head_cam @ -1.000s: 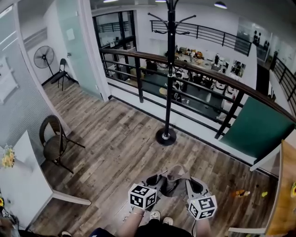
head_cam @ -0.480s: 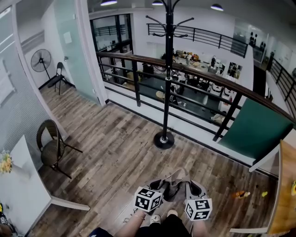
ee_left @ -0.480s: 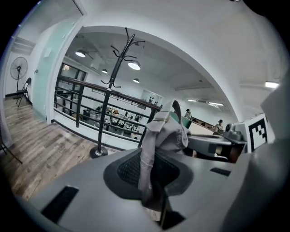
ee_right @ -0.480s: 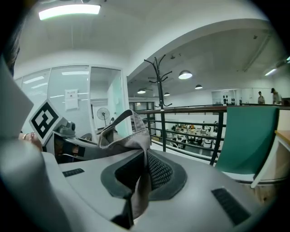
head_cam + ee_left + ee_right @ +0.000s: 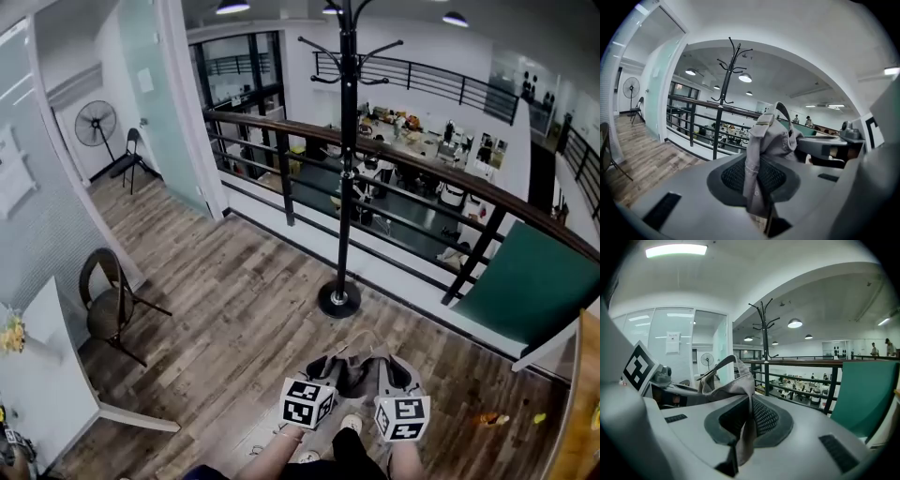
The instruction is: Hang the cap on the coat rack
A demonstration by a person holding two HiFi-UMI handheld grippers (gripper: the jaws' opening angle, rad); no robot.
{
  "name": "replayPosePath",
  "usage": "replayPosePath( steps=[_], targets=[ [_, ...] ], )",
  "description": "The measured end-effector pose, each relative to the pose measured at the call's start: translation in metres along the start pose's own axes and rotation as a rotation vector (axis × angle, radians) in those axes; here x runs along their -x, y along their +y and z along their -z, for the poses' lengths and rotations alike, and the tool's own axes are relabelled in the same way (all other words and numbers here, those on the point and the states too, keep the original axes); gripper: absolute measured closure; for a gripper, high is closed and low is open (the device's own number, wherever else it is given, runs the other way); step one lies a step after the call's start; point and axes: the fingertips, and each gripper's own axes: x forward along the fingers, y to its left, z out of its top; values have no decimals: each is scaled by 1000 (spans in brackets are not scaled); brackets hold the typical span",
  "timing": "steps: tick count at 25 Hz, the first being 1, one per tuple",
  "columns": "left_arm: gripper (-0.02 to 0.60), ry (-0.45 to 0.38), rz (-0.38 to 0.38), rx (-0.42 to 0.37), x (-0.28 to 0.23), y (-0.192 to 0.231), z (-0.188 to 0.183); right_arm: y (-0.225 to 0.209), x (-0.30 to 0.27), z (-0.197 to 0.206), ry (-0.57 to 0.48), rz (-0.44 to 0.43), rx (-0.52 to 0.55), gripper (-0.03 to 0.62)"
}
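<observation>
A grey-beige cap (image 5: pixel 358 359) hangs stretched between my two grippers, low in the head view. My left gripper (image 5: pixel 330 367) is shut on one edge of the cap (image 5: pixel 761 154); the cloth runs down between its pads. My right gripper (image 5: pixel 380 367) is shut on the other edge of the cap (image 5: pixel 736 385). The black coat rack (image 5: pixel 345 150) stands ahead on a round base (image 5: pixel 338 299), its hooks (image 5: pixel 352 47) high at the top. In the left gripper view the coat rack (image 5: pixel 723 89) rises ahead to the left; the coat rack (image 5: pixel 764 324) stands just right of the cap in the right gripper view.
A dark railing (image 5: pixel 394 178) runs behind the rack, with an open lower floor beyond. A green panel (image 5: pixel 534 281) leans at the right. A chair (image 5: pixel 108 300) and white table (image 5: pixel 47 375) stand at the left. Wood floor (image 5: pixel 234 309) lies between me and the rack.
Both grippers and the cap have moved forward toward the coat rack, and the rack's base now sits closer and lower in the head view. The grip on the cap looks unchanged.
</observation>
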Motion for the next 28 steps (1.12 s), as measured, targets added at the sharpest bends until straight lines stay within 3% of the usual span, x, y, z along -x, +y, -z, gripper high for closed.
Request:
replayPosePath(
  steps=[5,11,20,28],
  targets=[
    [522,5,-74,34,-46,19,-19,-27,-47,-12,7,-81,35,565],
    [523,17,-111,51,-96,21,-34,-68,-89,-23,17,-130,55,563],
    [522,37,-112,42,-147,14,-48,-113,-117,-26,27,-140,56,563],
    [523,50,-105,57,-159,29,-51,-116,-139,-24,48,-160,34,563]
  ],
)
